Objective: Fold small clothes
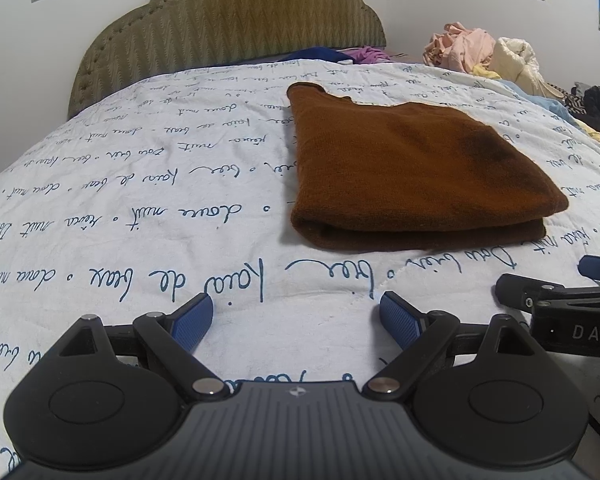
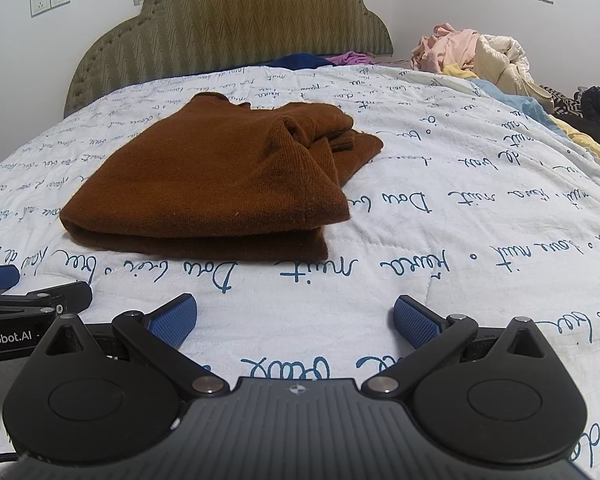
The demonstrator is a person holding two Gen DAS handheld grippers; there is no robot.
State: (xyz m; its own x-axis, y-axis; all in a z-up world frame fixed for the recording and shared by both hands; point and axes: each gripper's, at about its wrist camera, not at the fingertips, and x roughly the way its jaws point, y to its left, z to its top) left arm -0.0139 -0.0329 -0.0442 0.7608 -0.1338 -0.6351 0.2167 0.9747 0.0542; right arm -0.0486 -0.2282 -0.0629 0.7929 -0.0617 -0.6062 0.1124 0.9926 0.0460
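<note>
A brown knitted sweater lies folded on the white quilt with blue script, its folded edge toward me; it also shows in the right wrist view, where a sleeve is bunched on its far right side. My left gripper is open and empty, low over the quilt just in front of the sweater. My right gripper is open and empty, also in front of the sweater and to its right. Each gripper shows at the edge of the other's view: the right gripper and the left gripper.
A pile of loose clothes lies at the bed's far right, with dark garments further right. Blue and purple clothes lie by the padded headboard. The white quilt spreads around the sweater.
</note>
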